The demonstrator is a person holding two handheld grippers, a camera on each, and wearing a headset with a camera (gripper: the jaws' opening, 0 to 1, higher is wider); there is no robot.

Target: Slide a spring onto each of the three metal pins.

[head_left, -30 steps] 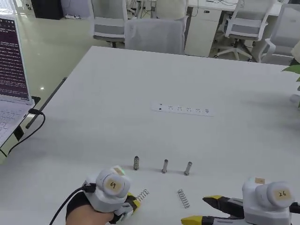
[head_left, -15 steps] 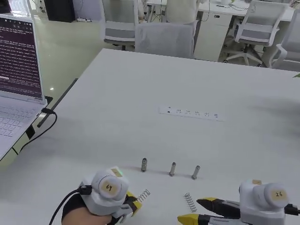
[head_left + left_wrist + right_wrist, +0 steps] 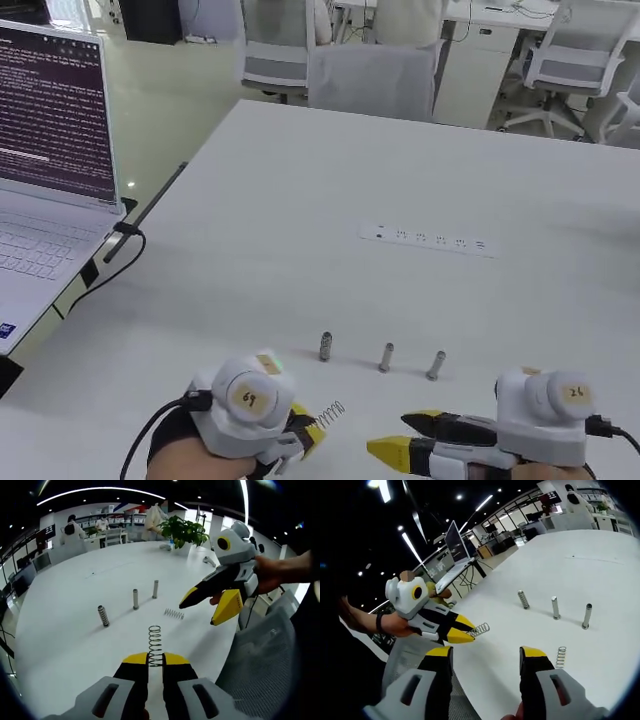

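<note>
1. The white table (image 3: 420,170) carries everything. Behind the row of three pins it runs wide and bare to its far edge, where grey chairs (image 3: 375,80) stand.
2. An open laptop (image 3: 50,120) sits far to the left of the pin row, at the table's left edge. A black cable (image 3: 100,275) loops beside it.
3. A white power strip (image 3: 428,240) lies flat well behind the pin row, with open tabletop between the two.
4. The left gripper (image 3: 155,657) is in front of the pin row and to its left. Its jaws are pinched together on one end of the held spring (image 3: 155,639), and the rest of the coil sticks out ahead of the tips.
5. The right gripper (image 3: 486,654) is in front of the pin row and to its right. Its jaws are spread wide with nothing between them, and its tips point across toward the left gripper without touching it.
6. The left pin (image 3: 325,346) wears a fitted spring (image 3: 103,616). The middle pin (image 3: 386,357) and right pin (image 3: 436,364) stand upright and bare.
7. The gripper views add a loose spring (image 3: 174,613) lying flat on the table just in front of the bare pins. In the right gripper view it lies close beside that gripper's right jaw.
8. The left gripper view also shows the table's near edge, which passes close by the right gripper.
</note>
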